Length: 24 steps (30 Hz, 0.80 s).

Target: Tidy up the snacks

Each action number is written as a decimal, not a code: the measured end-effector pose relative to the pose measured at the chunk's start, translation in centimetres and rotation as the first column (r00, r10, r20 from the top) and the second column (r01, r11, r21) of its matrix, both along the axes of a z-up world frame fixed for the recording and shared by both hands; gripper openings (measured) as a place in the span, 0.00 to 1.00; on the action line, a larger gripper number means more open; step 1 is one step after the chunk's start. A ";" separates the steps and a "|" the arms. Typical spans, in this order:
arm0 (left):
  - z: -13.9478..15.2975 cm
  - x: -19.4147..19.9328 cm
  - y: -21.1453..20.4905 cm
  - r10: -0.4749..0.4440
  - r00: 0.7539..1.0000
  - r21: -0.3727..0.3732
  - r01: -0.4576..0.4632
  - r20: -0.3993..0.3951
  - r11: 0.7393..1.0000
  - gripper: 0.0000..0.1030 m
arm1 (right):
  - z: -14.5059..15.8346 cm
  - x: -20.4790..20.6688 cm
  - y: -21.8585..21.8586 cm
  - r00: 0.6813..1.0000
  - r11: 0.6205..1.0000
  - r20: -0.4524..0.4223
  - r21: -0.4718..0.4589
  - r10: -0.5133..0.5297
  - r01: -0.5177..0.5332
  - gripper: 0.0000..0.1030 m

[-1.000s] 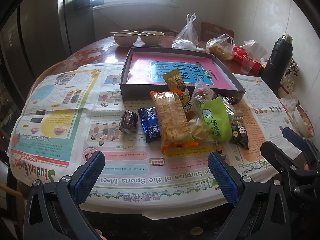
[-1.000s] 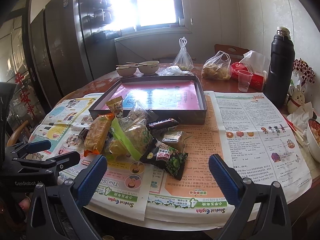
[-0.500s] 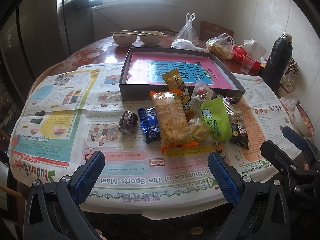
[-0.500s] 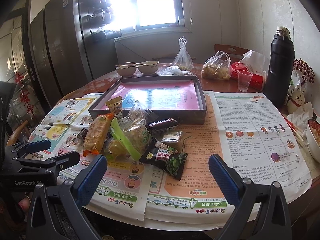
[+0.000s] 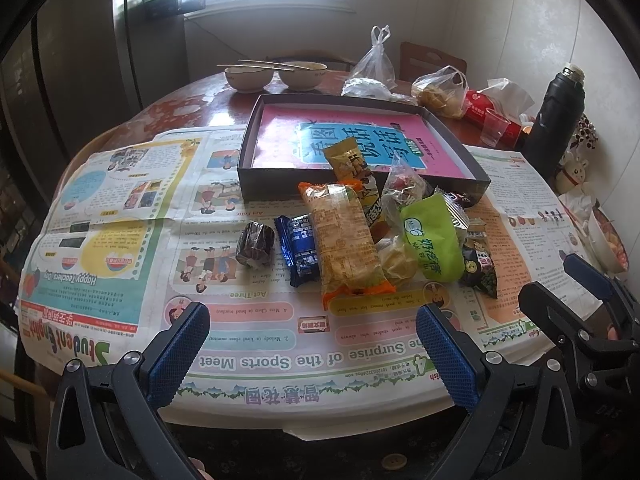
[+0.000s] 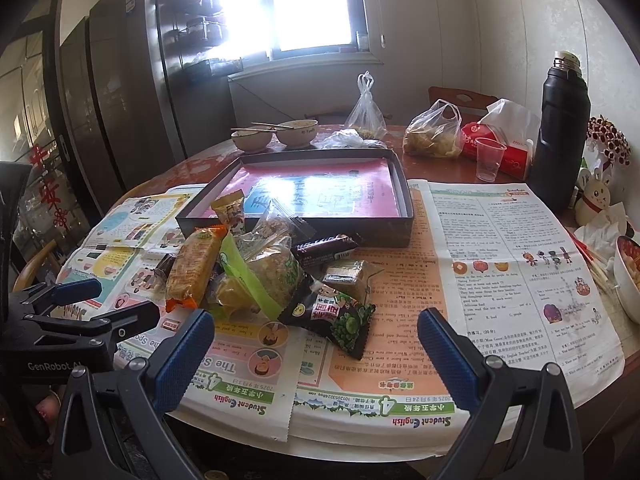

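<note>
A heap of snack packets lies on newspaper in front of a shallow dark box (image 5: 256,136) (image 6: 404,200) with a pink sheet inside. The heap holds an orange cracker pack (image 5: 344,240) (image 6: 194,266), a blue wafer bar (image 5: 300,250), a dark round cake (image 5: 255,244), a green pouch (image 5: 434,236), a black pea bag (image 6: 332,314) (image 5: 480,268) and a dark chocolate bar (image 6: 324,246). My left gripper (image 5: 312,332) hangs open at the table's near edge, short of the heap. My right gripper (image 6: 316,338) is open too, with the pea bag just ahead.
Two bowls with chopsticks (image 5: 272,74), plastic bags (image 6: 430,136), a red tissue pack (image 6: 504,148), a clear cup (image 6: 488,158) and a tall black flask (image 6: 562,132) stand behind and right of the box. A bowl (image 6: 626,280) sits at the right table edge.
</note>
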<state>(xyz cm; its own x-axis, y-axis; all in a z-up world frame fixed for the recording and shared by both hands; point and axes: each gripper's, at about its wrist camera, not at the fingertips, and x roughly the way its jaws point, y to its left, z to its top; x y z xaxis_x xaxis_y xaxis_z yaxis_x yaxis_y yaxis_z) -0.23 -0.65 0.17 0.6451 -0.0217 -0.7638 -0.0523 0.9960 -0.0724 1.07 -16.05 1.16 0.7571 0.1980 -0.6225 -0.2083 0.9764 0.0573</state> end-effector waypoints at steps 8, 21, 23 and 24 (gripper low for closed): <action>-0.1 0.0 0.0 0.003 1.000 0.002 -0.003 0.004 1.000 1.00 | -0.2 0.0 0.0 1.000 1.000 -0.001 -0.003 0.000 0.000 0.99; -0.6 0.8 1.5 0.009 1.000 -0.037 -0.010 -0.012 0.999 1.00 | -0.6 0.9 -0.3 1.000 1.000 -0.026 -0.004 -0.007 0.007 0.99; -0.7 0.9 1.9 0.010 1.000 -0.056 -0.011 -0.017 0.998 1.00 | -0.8 1.1 -0.4 0.999 1.000 -0.034 -0.003 -0.009 0.009 0.99; -0.7 1.0 2.1 0.010 1.000 -0.064 -0.011 -0.017 0.998 1.00 | -0.9 1.2 -0.4 0.999 1.000 -0.038 -0.005 -0.009 0.009 0.99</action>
<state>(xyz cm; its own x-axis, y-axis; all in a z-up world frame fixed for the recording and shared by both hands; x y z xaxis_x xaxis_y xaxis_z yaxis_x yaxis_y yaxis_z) 0.78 1.48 -0.48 0.6324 -0.0643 -0.7719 -0.0648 0.9887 -0.1354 2.26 -16.45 0.24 0.7345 0.1879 -0.6521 -0.1969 0.9786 0.0602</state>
